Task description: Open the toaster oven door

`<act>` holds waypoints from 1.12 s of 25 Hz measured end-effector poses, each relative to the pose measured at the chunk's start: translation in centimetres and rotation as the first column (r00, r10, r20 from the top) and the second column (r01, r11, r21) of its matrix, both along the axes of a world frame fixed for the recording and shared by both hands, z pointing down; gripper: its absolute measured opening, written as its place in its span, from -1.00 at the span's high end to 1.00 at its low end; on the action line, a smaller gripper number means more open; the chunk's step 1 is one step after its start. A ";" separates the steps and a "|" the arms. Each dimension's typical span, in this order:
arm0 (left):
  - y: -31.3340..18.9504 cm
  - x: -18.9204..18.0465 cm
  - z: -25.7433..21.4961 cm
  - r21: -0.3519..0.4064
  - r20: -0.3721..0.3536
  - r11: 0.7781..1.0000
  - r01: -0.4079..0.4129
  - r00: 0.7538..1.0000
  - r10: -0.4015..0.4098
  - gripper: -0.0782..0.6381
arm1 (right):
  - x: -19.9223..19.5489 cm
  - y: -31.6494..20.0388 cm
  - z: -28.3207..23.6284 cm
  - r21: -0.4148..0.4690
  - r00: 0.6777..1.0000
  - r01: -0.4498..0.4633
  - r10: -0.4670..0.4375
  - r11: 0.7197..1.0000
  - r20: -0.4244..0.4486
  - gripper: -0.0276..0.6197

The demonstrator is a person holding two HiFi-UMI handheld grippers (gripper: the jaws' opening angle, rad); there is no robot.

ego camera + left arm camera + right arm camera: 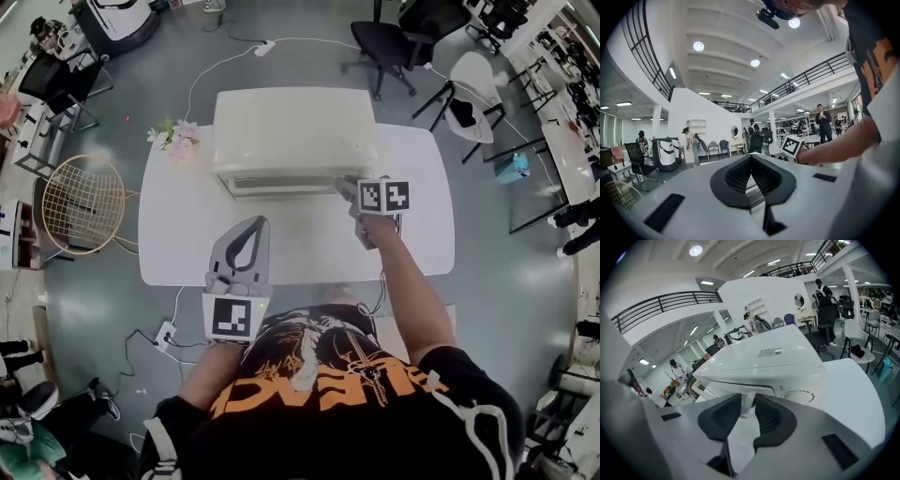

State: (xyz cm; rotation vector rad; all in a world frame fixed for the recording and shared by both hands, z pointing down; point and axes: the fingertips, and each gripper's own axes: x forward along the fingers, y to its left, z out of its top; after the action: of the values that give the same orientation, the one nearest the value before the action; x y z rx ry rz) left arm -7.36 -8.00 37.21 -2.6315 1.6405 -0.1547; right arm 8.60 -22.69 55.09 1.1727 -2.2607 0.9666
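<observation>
A white toaster oven (295,131) stands at the back middle of the white table (187,234), its front facing me. In the right gripper view the oven (778,357) fills the middle, and its white door handle (746,401) runs in between the dark pads. My right gripper (345,186) is at the right end of the oven's front, and in its own view it (746,409) is shut on the handle. My left gripper (253,223) hovers over the table's near part, well short of the oven. Its jaws (751,161) meet at the tip, shut on nothing.
A bunch of pink flowers (175,137) lies at the table's back left corner. A wire basket stool (82,202) stands left of the table, with a black office chair (398,42) and a white chair (473,89) behind it. A power strip (165,333) lies on the floor.
</observation>
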 end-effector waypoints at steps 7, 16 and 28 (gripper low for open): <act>0.2 0.6 0.0 -0.003 -0.004 1.000 -0.015 1.000 0.015 0.73 | 0.2 3.9 0.9 -0.004 0.997 0.044 -0.044 0.999 -0.057 0.59; 0.1 1.8 0.0 0.000 -0.002 0.999 -0.054 0.999 0.054 0.73 | 0.5 10.0 4.7 -0.103 0.992 0.081 -0.090 0.991 -0.084 0.59; 0.8 1.5 1.3 -0.025 0.034 0.997 -0.071 0.997 0.072 0.73 | 0.8 14.6 10.0 -0.135 0.993 0.043 -0.057 0.990 -0.104 0.61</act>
State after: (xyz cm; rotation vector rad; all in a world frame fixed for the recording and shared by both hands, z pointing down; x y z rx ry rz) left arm -5.81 -7.15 38.52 -2.6851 1.5409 -0.2180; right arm 9.45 -8.12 65.14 1.0796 -2.0980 0.9936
